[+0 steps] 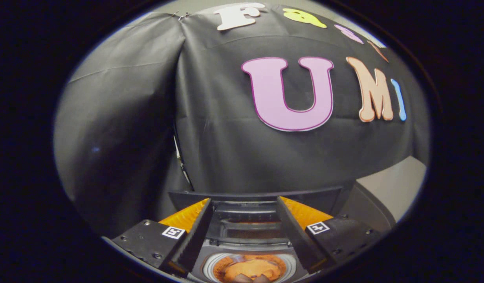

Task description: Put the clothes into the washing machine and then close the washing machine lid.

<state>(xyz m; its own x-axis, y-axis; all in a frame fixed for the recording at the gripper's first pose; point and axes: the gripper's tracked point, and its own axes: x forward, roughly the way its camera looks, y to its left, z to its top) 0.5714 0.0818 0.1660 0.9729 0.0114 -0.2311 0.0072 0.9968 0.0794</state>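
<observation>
Nearest the lens, the gripper (244,220) has its two fingers (195,236) spread wide with nothing between them; they are released and grasp nothing. Directly below and between the fingers sits the washing machine (246,245), seen from above, and its round drum opening (250,267) lies just under the fingertips. Inside that drum rests an orange garment (248,269), bunched low in the tub; this appears to be the clothes named in the task, so the loading step is judged done. Two small dark shapes at the drum's near rim cannot be identified. Beyond the drum, away from the camera, the lid (257,195) stands raised at the back of the washing machine, its upper edge running crosswise, from one finger to the other. A pale wall strip (395,184) shows to the right of the machine, behind it. The remaining step is judged to be closing the lid. That move turns on one relation: the lid's top edge lies ahead of and just above the fingertips, its long axis square to the fingers' reach, so it would have to be caught from behind and drawn down toward the drum.
</observation>
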